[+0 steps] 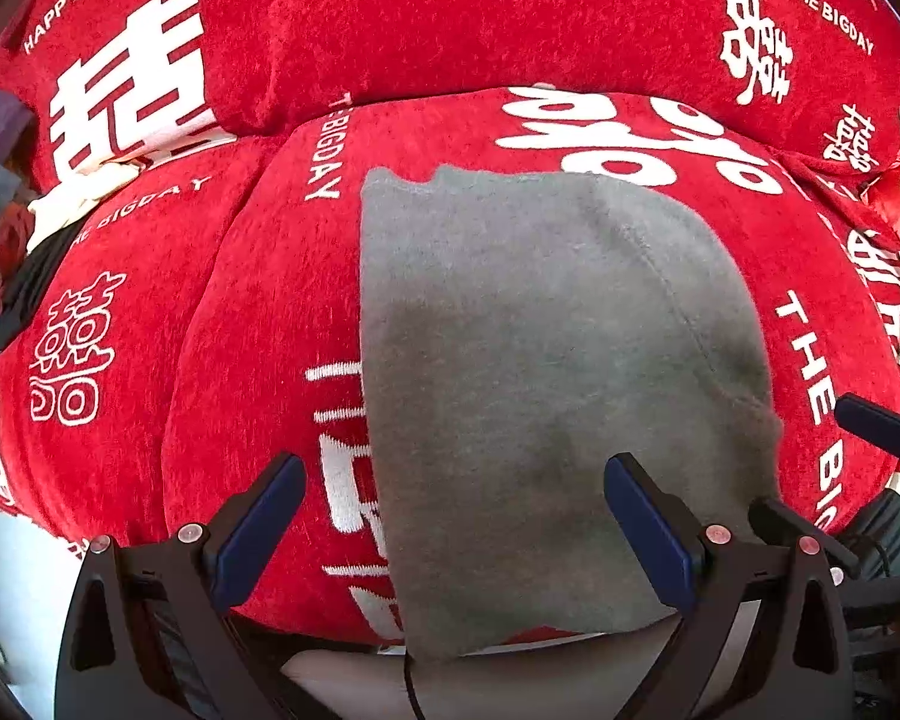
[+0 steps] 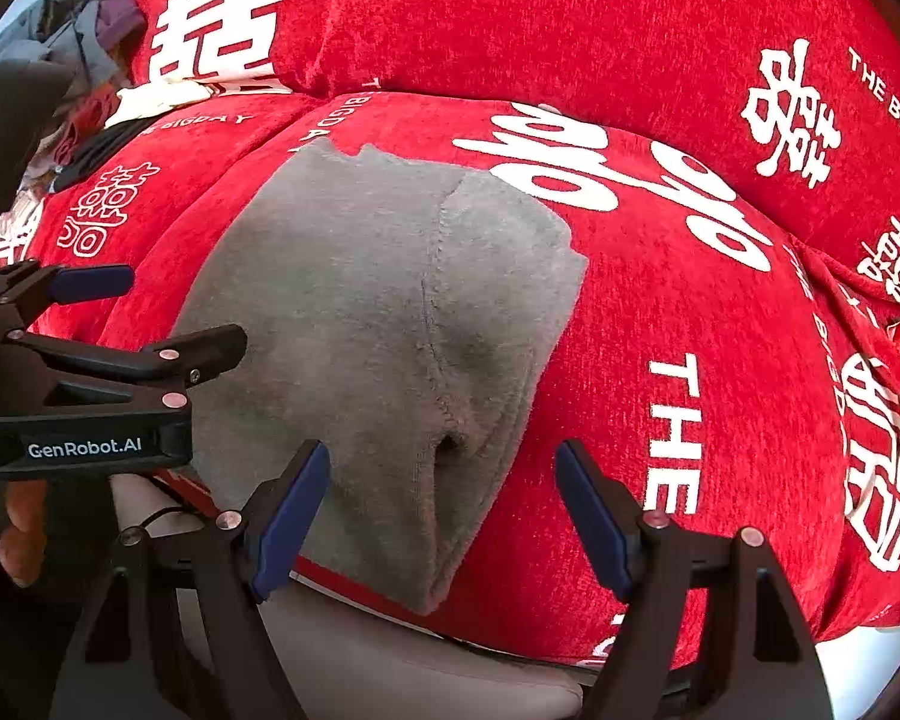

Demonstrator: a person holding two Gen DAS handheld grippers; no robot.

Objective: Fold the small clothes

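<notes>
A grey knitted garment [image 1: 534,372] lies flat on the red sofa seat cushion [image 1: 258,324], folded over, with a seam running down its right side. It also shows in the right wrist view [image 2: 378,312]. My left gripper [image 1: 456,516] is open and empty, hovering over the garment's near left part. My right gripper [image 2: 444,510] is open and empty, over the garment's near right corner. The left gripper shows in the right wrist view [image 2: 168,312] at the left, and the right gripper's fingertips [image 1: 870,420] show at the right edge of the left wrist view.
The red sofa back cushions [image 1: 450,18] with white lettering rise behind the seat. A pile of other clothes [image 1: 6,222] lies at the far left of the sofa, also in the right wrist view [image 2: 84,60]. The seat's front edge [image 2: 450,636] is just below the garment.
</notes>
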